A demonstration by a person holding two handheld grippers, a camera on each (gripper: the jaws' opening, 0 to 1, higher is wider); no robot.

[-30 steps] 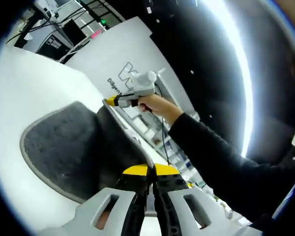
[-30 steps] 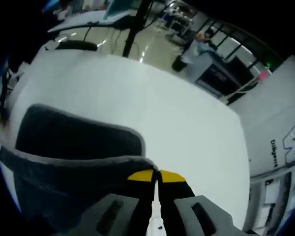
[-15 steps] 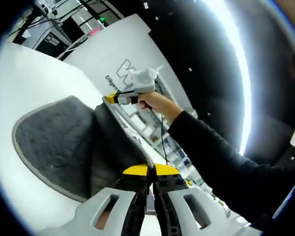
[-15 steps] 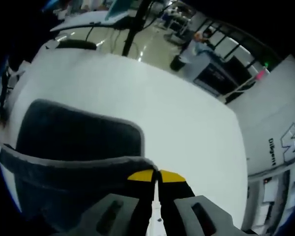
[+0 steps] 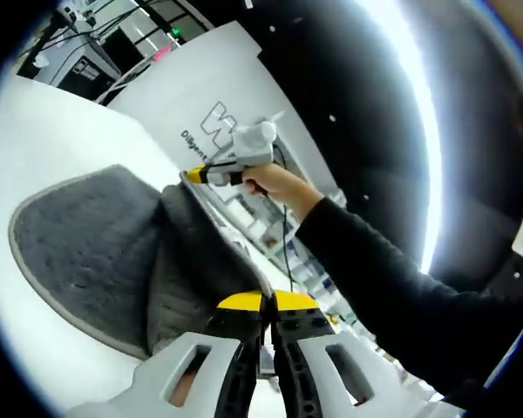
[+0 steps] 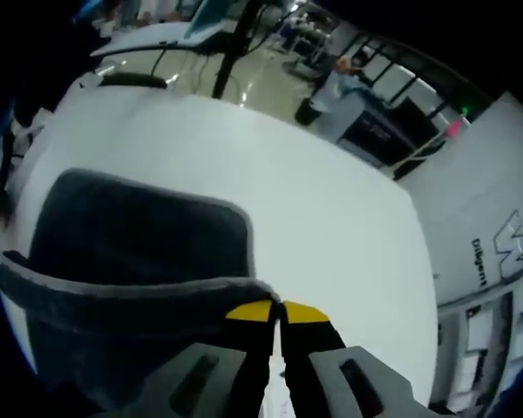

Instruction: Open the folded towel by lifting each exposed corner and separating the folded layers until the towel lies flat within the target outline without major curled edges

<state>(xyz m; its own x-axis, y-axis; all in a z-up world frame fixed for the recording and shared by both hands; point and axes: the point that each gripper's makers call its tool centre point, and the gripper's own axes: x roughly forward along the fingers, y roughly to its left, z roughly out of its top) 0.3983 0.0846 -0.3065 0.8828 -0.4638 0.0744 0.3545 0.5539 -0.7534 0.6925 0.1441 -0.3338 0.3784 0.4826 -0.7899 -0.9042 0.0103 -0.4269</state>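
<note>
A dark grey towel (image 5: 96, 244) with a pale edge trim hangs lifted off the white table (image 5: 35, 139), its lower part still lying there. My left gripper (image 5: 263, 300) is shut on one corner of the towel's raised edge. In the left gripper view a person's hand holds my right gripper (image 5: 192, 175), which pinches the other corner of that edge, farther off. In the right gripper view my right gripper (image 6: 279, 310) is shut on the towel (image 6: 131, 239), and the raised edge runs left from its yellow-tipped jaws.
A white panel with dark lettering (image 5: 205, 131) stands beyond the table. A black sleeve (image 5: 392, 287) crosses the right of the left gripper view. Dark cabinets (image 6: 383, 135) and a person (image 6: 336, 83) stand far behind the table (image 6: 314, 209).
The lifted towel edge has been drawn farther out and more of the towel's lower part now lies spread on the table. Both grippers stay shut on their corners.
</note>
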